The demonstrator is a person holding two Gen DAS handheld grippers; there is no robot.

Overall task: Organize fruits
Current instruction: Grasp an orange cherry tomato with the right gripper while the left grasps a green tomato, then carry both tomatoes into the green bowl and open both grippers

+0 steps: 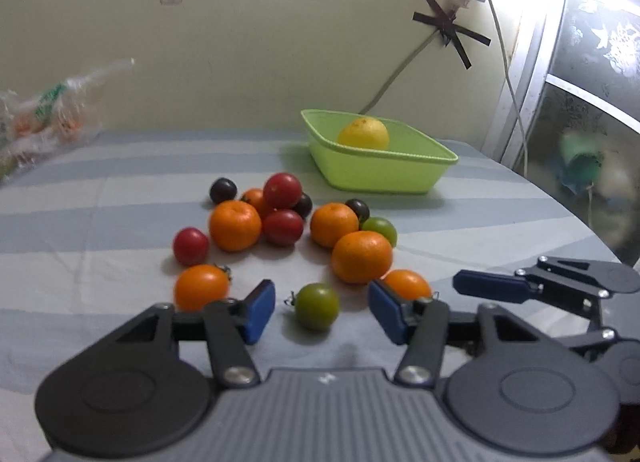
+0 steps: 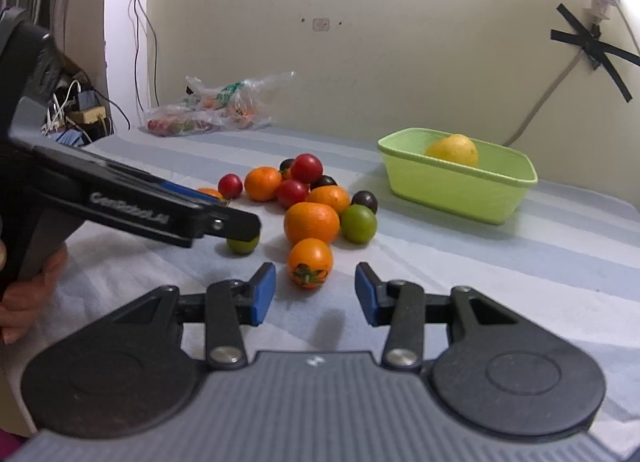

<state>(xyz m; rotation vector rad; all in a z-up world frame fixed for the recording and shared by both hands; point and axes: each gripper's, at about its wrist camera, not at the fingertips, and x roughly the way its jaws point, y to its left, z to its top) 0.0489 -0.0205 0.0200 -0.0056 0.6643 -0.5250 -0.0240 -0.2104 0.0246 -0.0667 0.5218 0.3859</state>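
A pile of oranges, red, dark, orange and green tomatoes [image 1: 282, 218] [image 2: 310, 198] lies on the striped cloth. A green basket [image 1: 400, 174] [image 2: 460, 186] behind it holds a yellow lemon [image 1: 363, 133] [image 2: 452, 148]. My left gripper [image 1: 322, 312] is open around a small green tomato [image 1: 317, 306], its pads beside it, apart. My right gripper [image 2: 315, 294] is open just before an orange tomato [image 2: 310, 262]. The left gripper also shows from the side in the right wrist view [image 2: 240, 222], over the same green tomato [image 2: 242, 246]. The right gripper's blue finger [image 1: 494, 286] shows in the left wrist view.
A clear plastic bag with produce [image 2: 216, 110] [image 1: 44, 114] lies at the back left by the wall. Cables and a taped cord [image 2: 592, 46] hang on the wall. The cloth-covered table's right edge [image 1: 580, 214] is near a window frame.
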